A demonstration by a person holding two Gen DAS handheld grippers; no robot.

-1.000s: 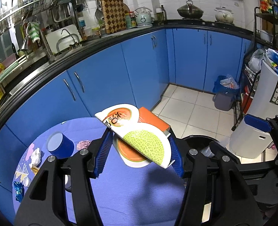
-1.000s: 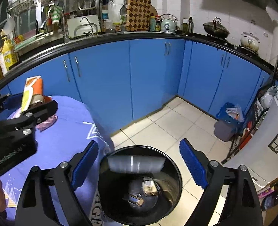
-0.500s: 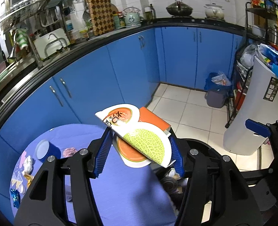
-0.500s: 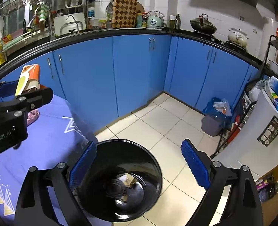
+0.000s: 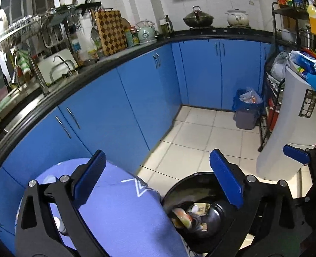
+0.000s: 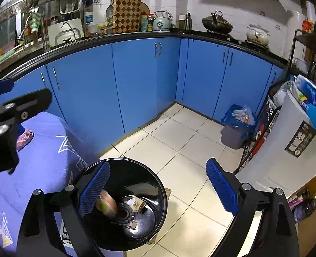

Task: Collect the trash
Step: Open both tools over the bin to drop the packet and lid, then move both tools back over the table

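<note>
A black round trash bin point(image 5: 175, 190) stands on the floor beside a table with a purple cloth point(image 5: 119, 209). The melon-print carton point(image 5: 181, 217) lies inside the bin among other trash; it also shows blurred in the right wrist view point(image 6: 107, 202). My left gripper point(image 5: 158, 184) is open and empty, over the table edge and the bin. My right gripper point(image 6: 158, 186) is open and empty above the bin point(image 6: 158, 184). A pink wrapper point(image 6: 24, 136) lies on the cloth point(image 6: 46, 150).
Blue kitchen cabinets point(image 5: 136, 98) curve behind the table. A small grey bin with a blue bag point(image 5: 246, 109) stands in the floor corner. A tall white appliance point(image 5: 290, 126) and a wire rack point(image 5: 269, 111) stand at the right. The left gripper's body point(image 6: 6, 124) shows at left.
My left gripper opened and let go of the melon carton, which has dropped into the black bin. Both views shifted further over the bin.
</note>
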